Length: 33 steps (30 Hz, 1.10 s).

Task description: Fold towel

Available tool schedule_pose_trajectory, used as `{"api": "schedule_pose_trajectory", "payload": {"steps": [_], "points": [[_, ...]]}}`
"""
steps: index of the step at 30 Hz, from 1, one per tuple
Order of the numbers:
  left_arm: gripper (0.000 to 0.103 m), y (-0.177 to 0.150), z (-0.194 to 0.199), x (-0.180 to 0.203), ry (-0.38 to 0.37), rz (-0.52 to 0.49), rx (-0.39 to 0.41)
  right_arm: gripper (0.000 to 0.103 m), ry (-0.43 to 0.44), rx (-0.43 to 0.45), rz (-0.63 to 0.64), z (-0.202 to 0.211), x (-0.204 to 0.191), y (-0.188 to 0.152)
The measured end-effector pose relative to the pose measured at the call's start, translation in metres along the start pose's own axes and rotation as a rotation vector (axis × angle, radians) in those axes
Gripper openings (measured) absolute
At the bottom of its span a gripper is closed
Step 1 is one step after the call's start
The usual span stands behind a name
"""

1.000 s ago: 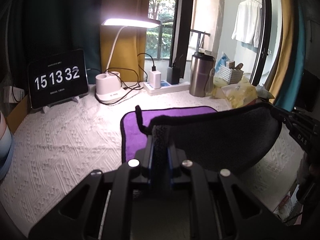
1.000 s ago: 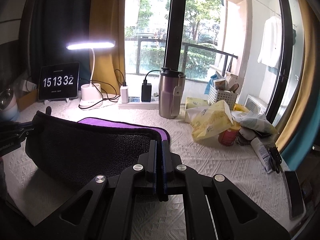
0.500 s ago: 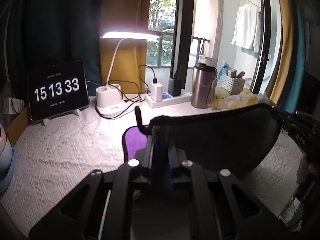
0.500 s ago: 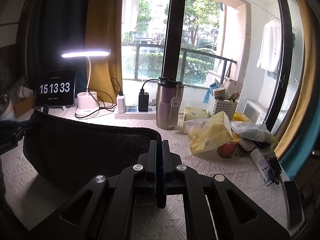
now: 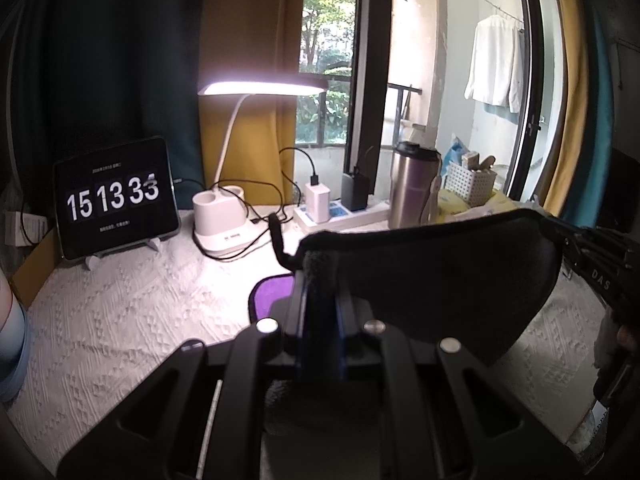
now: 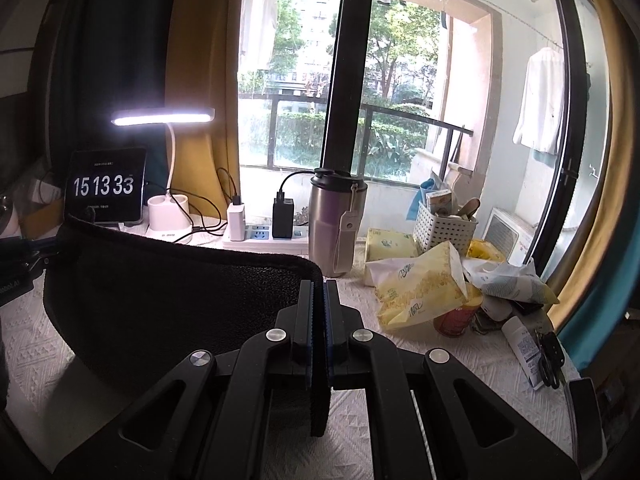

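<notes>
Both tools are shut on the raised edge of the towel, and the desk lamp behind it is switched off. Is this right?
Not quite. The desk lamp is switched on: its head glows brightly in both wrist views. The rest holds: the left tool and the right tool are each shut on the raised edge of the towel, as each wrist view shows.

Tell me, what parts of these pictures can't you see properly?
- Left wrist view: most of the towel's purple side is hidden behind its lifted black side and the left gripper.
- Right wrist view: the tablecloth beyond is covered by the hanging towel.
- Small text under the clock digits: too tiny.
</notes>
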State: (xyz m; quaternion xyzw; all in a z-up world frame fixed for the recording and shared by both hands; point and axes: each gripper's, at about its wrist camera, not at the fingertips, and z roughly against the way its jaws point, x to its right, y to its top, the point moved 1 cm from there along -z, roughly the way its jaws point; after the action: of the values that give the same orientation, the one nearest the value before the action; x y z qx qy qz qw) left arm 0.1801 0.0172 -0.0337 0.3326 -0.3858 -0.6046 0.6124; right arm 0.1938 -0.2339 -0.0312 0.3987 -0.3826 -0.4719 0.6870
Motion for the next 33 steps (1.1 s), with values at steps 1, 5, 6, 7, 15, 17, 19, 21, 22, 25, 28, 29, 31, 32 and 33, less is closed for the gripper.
{"api": "schedule_pose_trajectory", "payload": {"steps": [1,5,6,7,15,17,19,21,22,25,28,29,31,32,33], "points": [[0.012,0.001,-0.001,0.000,0.001,-0.001,0.002,0.005,0.000,0.001,0.001,-0.001,0.000,0.001],[0.012,0.004,-0.005,0.000,0.006,-0.006,0.009,0.005,0.001,0.006,0.005,-0.007,-0.001,0.004],[0.012,0.004,-0.006,0.000,0.008,-0.008,0.010,0.005,0.002,0.007,0.006,-0.009,-0.001,0.005],[0.012,0.005,-0.007,0.000,0.009,-0.010,0.011,0.005,0.002,0.006,0.007,-0.010,-0.001,0.006],[0.012,0.011,-0.020,-0.004,0.021,-0.011,0.018,0.005,0.005,0.014,0.017,-0.023,-0.001,0.012],[0.012,0.013,-0.024,-0.005,0.024,-0.012,0.018,0.005,0.007,0.016,0.019,-0.027,-0.001,0.014],[0.012,0.014,-0.027,-0.006,0.028,-0.019,0.024,0.005,0.008,0.020,0.021,-0.031,-0.001,0.015],[0.012,0.015,-0.032,-0.006,0.030,-0.020,0.026,0.005,0.008,0.023,0.023,-0.035,-0.001,0.017],[0.012,0.015,-0.034,-0.007,0.031,-0.020,0.026,0.005,0.008,0.023,0.024,-0.037,-0.001,0.018],[0.012,0.014,-0.042,-0.008,0.036,-0.020,0.028,0.005,0.010,0.024,0.026,-0.044,-0.001,0.019],[0.012,0.014,-0.049,-0.008,0.042,-0.025,0.026,0.005,0.012,0.021,0.028,-0.052,-0.002,0.021],[0.012,0.013,-0.052,-0.008,0.044,-0.027,0.024,0.005,0.013,0.018,0.028,-0.055,-0.002,0.021],[0.012,0.013,-0.058,-0.009,0.051,-0.029,0.016,0.005,0.014,0.013,0.028,-0.060,-0.001,0.020],[0.012,0.012,-0.060,-0.009,0.055,-0.030,0.012,0.005,0.015,0.010,0.027,-0.063,-0.001,0.020],[0.012,0.012,-0.063,-0.010,0.057,-0.030,0.006,0.005,0.015,0.006,0.026,-0.066,-0.001,0.020]]}}
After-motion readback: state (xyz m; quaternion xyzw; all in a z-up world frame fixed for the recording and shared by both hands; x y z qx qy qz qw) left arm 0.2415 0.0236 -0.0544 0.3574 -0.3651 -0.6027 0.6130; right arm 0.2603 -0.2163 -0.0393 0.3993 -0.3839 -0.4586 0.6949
